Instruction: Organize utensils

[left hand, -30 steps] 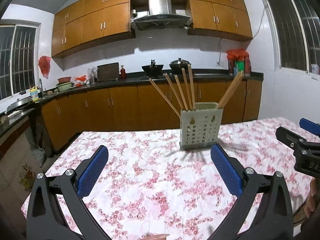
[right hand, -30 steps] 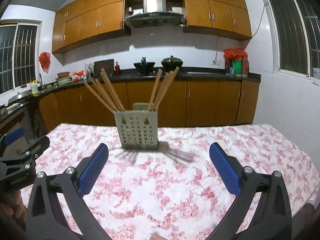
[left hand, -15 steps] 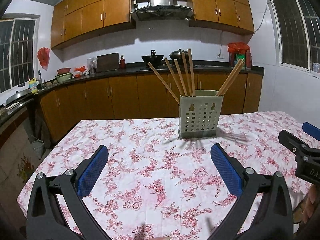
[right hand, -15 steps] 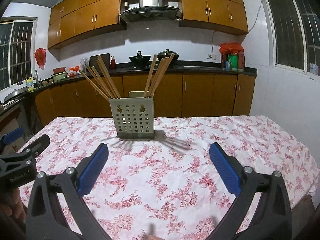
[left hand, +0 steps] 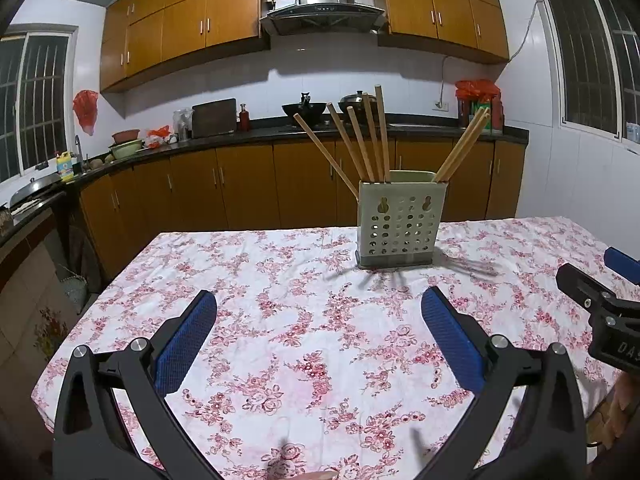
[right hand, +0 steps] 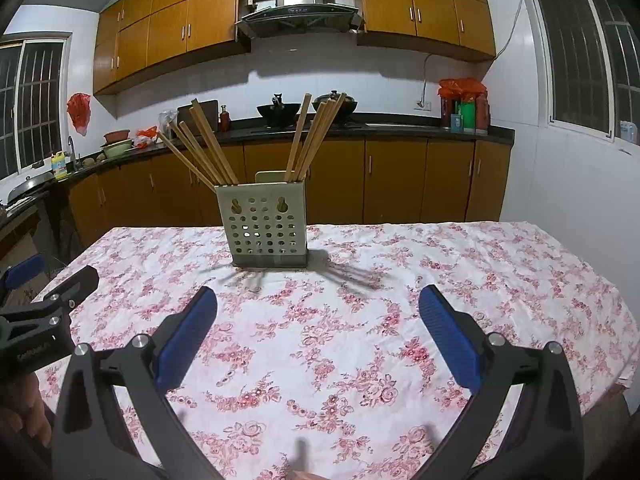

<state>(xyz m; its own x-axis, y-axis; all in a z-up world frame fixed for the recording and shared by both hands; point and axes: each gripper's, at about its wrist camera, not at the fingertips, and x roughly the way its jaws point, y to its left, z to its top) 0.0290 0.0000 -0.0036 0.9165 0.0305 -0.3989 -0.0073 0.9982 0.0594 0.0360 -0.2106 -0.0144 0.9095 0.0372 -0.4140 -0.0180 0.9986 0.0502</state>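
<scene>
A pale green perforated utensil holder (left hand: 400, 224) stands upright on the floral tablecloth (left hand: 304, 320), toward the far side of the table. Several wooden chopsticks (left hand: 362, 144) stick out of it, leaning left and right. The holder also shows in the right wrist view (right hand: 266, 224) with its chopsticks (right hand: 208, 148). My left gripper (left hand: 318, 312) is open and empty, well short of the holder. My right gripper (right hand: 318, 310) is open and empty, also short of it. Each gripper shows at the edge of the other's view.
The table (right hand: 520, 280) has its right edge near the white wall. Behind it runs a dark kitchen counter (left hand: 280, 128) with wooden cabinets, woks and bottles. A gap of floor (left hand: 48, 312) lies to the table's left.
Both grippers have drawn back and risen a little; the holder sits farther away and higher in both views. Both stay open and empty.
</scene>
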